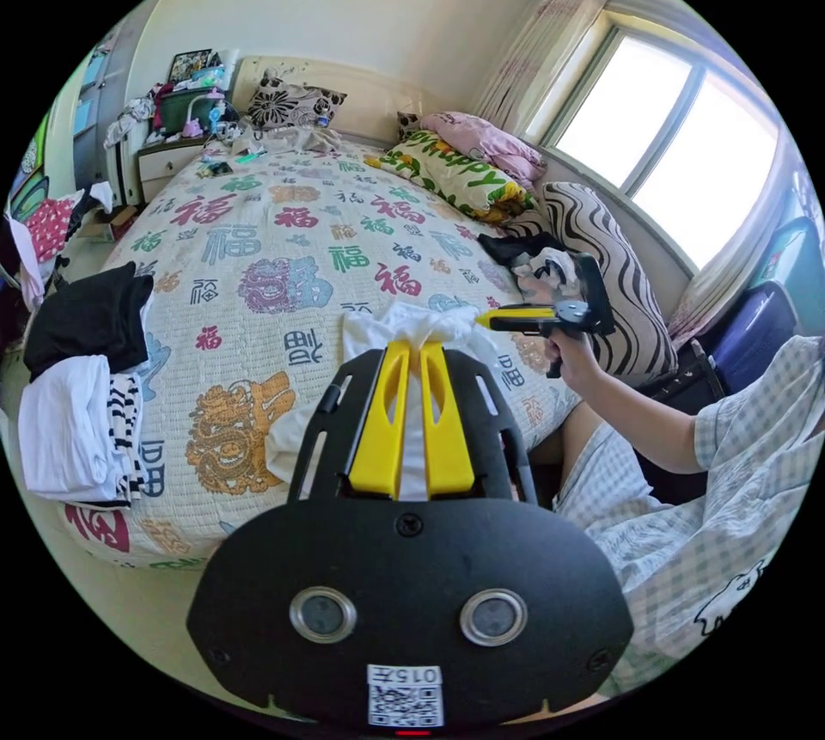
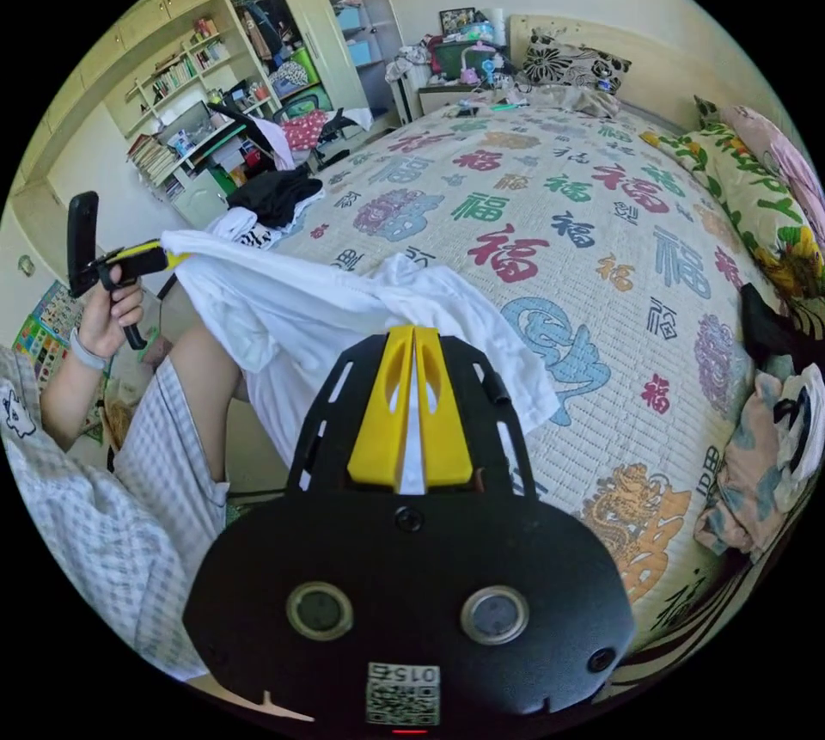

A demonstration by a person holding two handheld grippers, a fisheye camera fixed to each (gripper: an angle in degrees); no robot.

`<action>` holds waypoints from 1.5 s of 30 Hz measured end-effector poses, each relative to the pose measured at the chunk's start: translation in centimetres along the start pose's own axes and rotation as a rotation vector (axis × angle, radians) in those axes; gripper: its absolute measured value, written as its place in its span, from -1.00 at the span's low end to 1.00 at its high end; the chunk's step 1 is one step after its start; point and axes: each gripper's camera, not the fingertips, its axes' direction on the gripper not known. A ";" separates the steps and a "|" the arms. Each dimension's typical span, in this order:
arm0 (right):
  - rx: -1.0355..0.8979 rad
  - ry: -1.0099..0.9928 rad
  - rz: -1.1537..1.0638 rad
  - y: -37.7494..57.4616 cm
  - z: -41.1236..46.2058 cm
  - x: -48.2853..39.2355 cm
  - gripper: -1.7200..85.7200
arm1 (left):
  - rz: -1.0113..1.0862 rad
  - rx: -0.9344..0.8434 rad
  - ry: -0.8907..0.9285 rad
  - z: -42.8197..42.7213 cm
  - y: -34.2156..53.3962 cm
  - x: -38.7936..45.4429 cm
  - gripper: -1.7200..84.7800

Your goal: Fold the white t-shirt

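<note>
Nearest, the left gripper [image 1: 411, 345] has its yellow jaws pressed together on a bunch of the white t-shirt [image 1: 404, 327], and the right gripper [image 2: 412, 332] is likewise clamped on the same shirt [image 2: 344, 310]. The cloth hangs stretched between the two at the near edge of the bed [image 1: 258, 259], partly draped on the quilt [image 2: 550, 207], which is printed with coloured characters and dragons. The person [image 1: 687, 482] in checked clothes stands just beside that edge. At the bed's left side lies a stack of folded clothes [image 1: 77, 396], white, striped and black. Farther on, pillows [image 1: 455, 173] line the window side under the bright window [image 1: 662, 130]. Beyond the headboard corner a nightstand [image 1: 168, 160] is cluttered, and shelves and a wardrobe [image 2: 258, 44] fill the far wall.
</note>
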 end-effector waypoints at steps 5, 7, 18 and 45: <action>0.101 -0.029 0.029 2.2 -6.5 -0.3 -0.98 | 0.038 0.040 0.036 -2.2 0.0 2.4 -0.97; 0.092 -0.022 0.014 3.1 -8.1 -1.1 -0.98 | 0.059 0.039 0.023 -2.8 0.0 3.3 -0.97; 0.601 0.065 -0.067 6.6 -33.1 -7.7 -0.98 | 0.399 0.296 -0.080 -16.0 -4.6 12.9 -0.97; 0.352 0.457 0.071 -13.1 -34.2 14.5 -0.96 | 0.426 0.156 -0.138 3.2 -35.7 7.0 -0.96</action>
